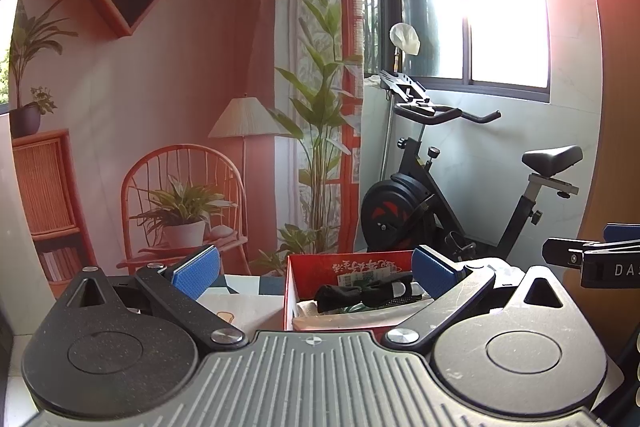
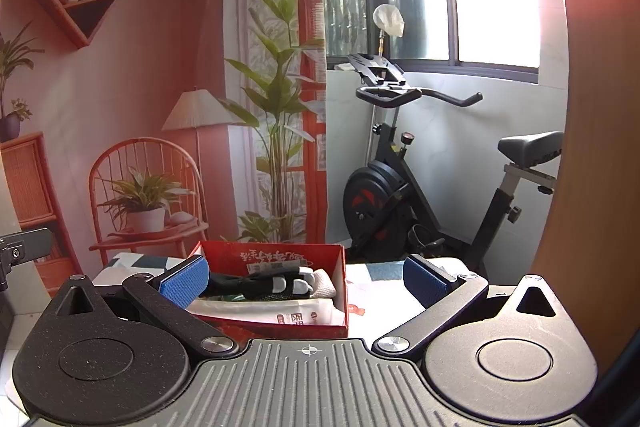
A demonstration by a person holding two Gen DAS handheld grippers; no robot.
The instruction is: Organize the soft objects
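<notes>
A red cardboard box (image 1: 348,265) (image 2: 272,255) stands on the table just beyond both grippers. Inside it lie a black and white fabric item (image 1: 360,293) (image 2: 260,283), a whitish knitted piece (image 2: 324,285) and a white printed packet (image 2: 280,313). My left gripper (image 1: 316,269) is open, with its blue pads on either side of the box's near end and nothing between them. Open too is my right gripper (image 2: 306,279), its left pad (image 2: 186,281) beside the box's left wall. The right gripper's body (image 1: 588,259) shows at the left wrist view's right edge.
The table carries a patterned cloth (image 2: 380,301) around the box. Behind it stand a black exercise bike (image 1: 440,195) under a window and a printed backdrop (image 1: 160,107) with a chair, plants and a shelf. A wooden panel (image 2: 592,147) rises at the right.
</notes>
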